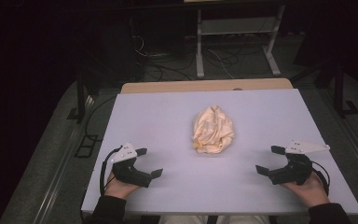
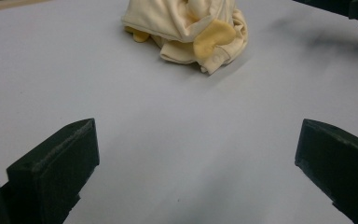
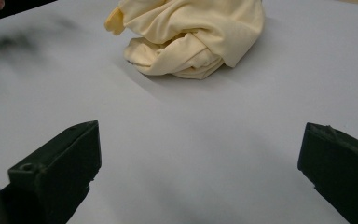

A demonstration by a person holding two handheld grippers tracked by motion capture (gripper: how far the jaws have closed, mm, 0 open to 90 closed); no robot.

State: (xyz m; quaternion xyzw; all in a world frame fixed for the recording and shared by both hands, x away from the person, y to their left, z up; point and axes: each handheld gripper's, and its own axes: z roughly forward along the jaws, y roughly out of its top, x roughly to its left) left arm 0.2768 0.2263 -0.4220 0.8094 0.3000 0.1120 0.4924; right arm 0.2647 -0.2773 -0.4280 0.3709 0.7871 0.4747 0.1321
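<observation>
in the high view a crumpled pale yellow cloth bundle [image 1: 213, 130] lies near the middle of the frame, on the pale lilac-grey flat counter [image 1: 168, 116], a little right of centre and well apart from both hands. the left claw [image 1: 145, 161] sits at the lower left of that frame, held in a hand [image 1: 119, 187] whose dark sleeve comes in from the bottom edge; its two black jaws stand wide apart with nothing between them, pointing toward the right of the frame. the right claw [image 1: 270, 159] sits at the lower right, held in the other hand [image 1: 307, 189], its jaws likewise spread wide and empty, pointing toward the left — the two claws face each other across a bare stretch of counter, with the cloth farther up the frame between them.

in the left gripper view the jaws rise from the lower left and lower right corners, far apart, and the cloth bundle [image 2: 191, 32] lies at the top centre of the frame, not touching either jaw. a small patch of deeper yellow shows on its near side. part of the right claw shows dark at the upper right corner.

in the right gripper view the jaws again stand at the two lower corners, open and empty, and the cloth bundle [image 3: 196, 35] fills the top centre, folded over on itself, resting on the counter — apart from the jaws. beyond the counter in the high view, a dark floor with cables and a light metal frame stand [image 1: 235, 42] shows at the top.
</observation>
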